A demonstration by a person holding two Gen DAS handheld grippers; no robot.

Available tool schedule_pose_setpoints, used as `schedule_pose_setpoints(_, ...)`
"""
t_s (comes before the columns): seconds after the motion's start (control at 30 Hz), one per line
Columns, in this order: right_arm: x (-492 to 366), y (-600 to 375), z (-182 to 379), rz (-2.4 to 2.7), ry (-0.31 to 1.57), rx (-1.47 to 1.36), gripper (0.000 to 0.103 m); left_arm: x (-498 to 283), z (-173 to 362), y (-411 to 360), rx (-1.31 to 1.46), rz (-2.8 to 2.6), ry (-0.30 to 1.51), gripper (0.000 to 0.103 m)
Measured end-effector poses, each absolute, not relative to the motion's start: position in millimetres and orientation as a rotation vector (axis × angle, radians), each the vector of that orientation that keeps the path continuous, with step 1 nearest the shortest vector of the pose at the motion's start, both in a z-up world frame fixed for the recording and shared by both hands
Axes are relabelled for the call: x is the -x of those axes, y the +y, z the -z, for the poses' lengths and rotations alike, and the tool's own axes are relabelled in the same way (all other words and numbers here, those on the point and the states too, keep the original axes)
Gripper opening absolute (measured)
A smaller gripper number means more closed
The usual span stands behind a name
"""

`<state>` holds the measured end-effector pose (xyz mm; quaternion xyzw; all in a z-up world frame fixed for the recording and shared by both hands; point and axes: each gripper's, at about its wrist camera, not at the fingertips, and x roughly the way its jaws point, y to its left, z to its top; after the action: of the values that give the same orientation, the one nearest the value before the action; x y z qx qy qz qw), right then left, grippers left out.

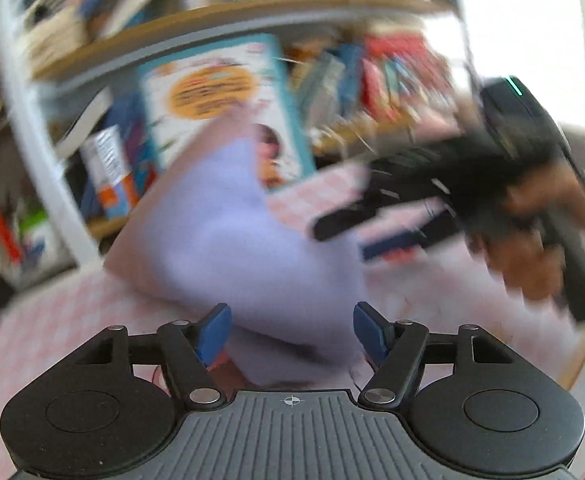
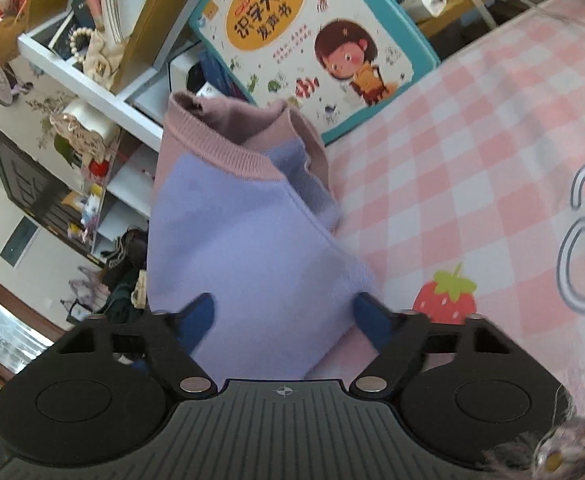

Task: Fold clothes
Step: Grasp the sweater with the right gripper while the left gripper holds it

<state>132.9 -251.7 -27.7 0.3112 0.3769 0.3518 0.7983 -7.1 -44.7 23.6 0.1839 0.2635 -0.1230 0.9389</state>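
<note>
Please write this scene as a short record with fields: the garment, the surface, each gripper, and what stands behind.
garment: lilac sweater with pink ribbed trim, partly folded
surface: pink-and-white checked cloth with a strawberry print
left gripper: jaws apart, sweater between them, pads not pressing
right gripper: jaws apart, sweater between them; grip unclear
behind: children's book leaning on a bookshelf
picture quality: left wrist view blurred

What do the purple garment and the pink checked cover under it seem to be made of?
Purple garment: probably soft knit, matte and slightly fuzzy; its pink trim shows ribbing.
Pink checked cover: smooth, flat printed sheet, maybe cloth or plastic; the strawberry print lies flat.
</note>
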Motion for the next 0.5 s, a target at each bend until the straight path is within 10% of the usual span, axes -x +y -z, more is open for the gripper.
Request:
schedule_pose_setpoints(0.17, -129.1, -257.9, 28.7, -0.834, 0.767, -0.729, 0.012, 5.8, 5.7, -81.1, -0.626, 0.135, 0.519, 0.069)
schedule_pose_setpoints(0.5, -120.4, -263.3, 12.1, -0.996, 0.657, -0.801, 0.008, 2.5, 0.0, -73.2, -0.591, 0.056, 0.406, 0.063)
